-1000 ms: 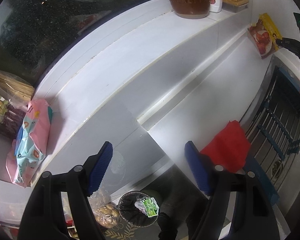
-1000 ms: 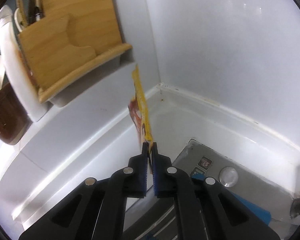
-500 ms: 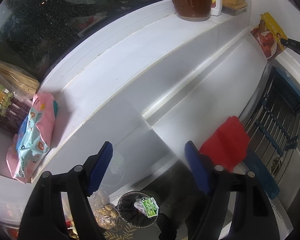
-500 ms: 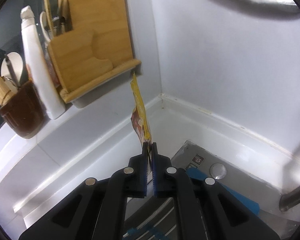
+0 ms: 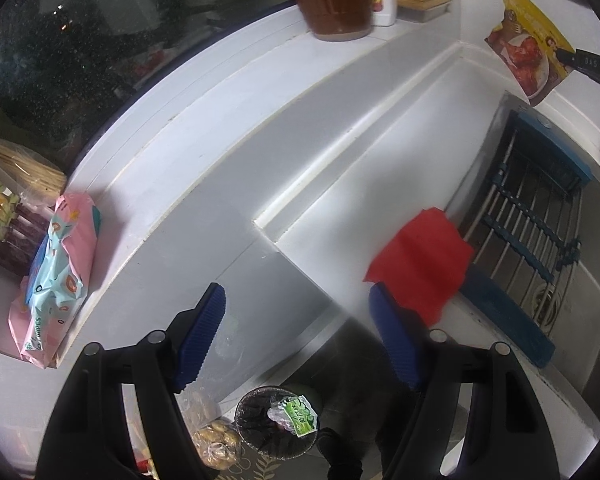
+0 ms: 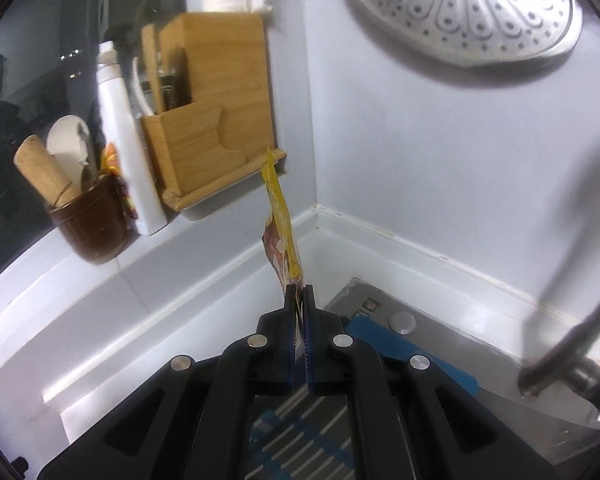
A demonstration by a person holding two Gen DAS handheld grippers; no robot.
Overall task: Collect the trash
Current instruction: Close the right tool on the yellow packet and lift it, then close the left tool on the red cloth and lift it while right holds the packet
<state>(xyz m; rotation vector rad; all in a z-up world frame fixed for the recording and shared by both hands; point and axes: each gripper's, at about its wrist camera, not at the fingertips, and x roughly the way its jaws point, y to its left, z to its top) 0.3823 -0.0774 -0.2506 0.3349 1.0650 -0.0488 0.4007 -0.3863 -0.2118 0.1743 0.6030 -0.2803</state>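
Observation:
My right gripper (image 6: 299, 294) is shut on the lower edge of a yellow food wrapper (image 6: 279, 224), which stands up edge-on above the sink corner. The left wrist view shows that same wrapper (image 5: 528, 52) face-on, printed with a red dish, held in the air by the right gripper's black finger (image 5: 588, 64). My left gripper (image 5: 296, 324) stands open with nothing between its blue pads, over the white counter's edge. A red folded paper (image 5: 418, 260) lies on the counter just beyond its right pad. Below on the floor sits a black trash bin (image 5: 276, 424) with a green wrapper (image 5: 300, 414) inside.
A pink wipes pack (image 5: 56, 276) lies at the counter's left. A brown utensil crock (image 6: 90, 220), white bottle (image 6: 126, 160) and wooden holder (image 6: 208, 120) stand on the window ledge. A blue-trimmed rack (image 5: 536, 216) spans the sink. A bag of round food (image 5: 216, 442) sits by the bin.
The right gripper has lifted the yellow wrapper up and away from the sink corner; more of the ledge and wall shows. The left gripper has shifted a little across the counter, still open.

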